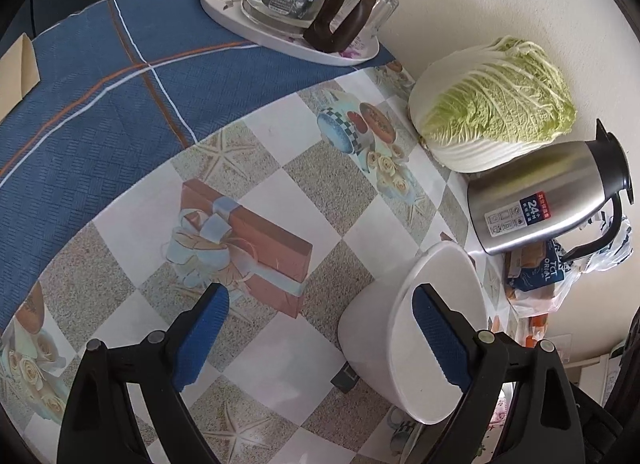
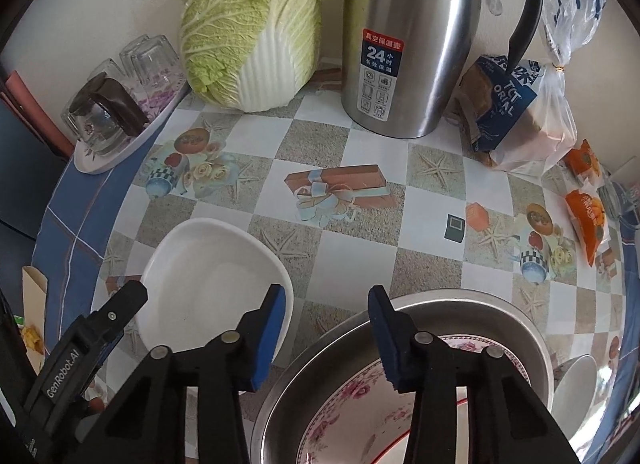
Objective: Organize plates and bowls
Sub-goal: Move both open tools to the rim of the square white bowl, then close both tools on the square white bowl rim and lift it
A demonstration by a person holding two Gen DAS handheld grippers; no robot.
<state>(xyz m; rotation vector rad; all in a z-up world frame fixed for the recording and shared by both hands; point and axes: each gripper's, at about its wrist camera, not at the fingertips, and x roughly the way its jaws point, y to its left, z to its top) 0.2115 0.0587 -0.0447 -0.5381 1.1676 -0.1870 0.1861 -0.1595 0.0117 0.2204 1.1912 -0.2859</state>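
Soft, even daylight, faint shadows, sharp focus, strong fisheye bending and dark corners.

The left claw [image 1: 320, 338] has two black plastic arms, each tipped with a long blue pad [image 1: 202, 338] ribbed with fine grooves. Round silver-grey rivets sit at the linkage joints near the base of each arm. The right claw [image 2: 328, 338] is built alike: black angular arms, blue textured pads [image 2: 269, 334], and pale round rivets at the pivots. In the right wrist view, the left claw's black body shows white lettering reading "GenRobot.AI" [image 2: 62, 374], with a small screw near its tip.
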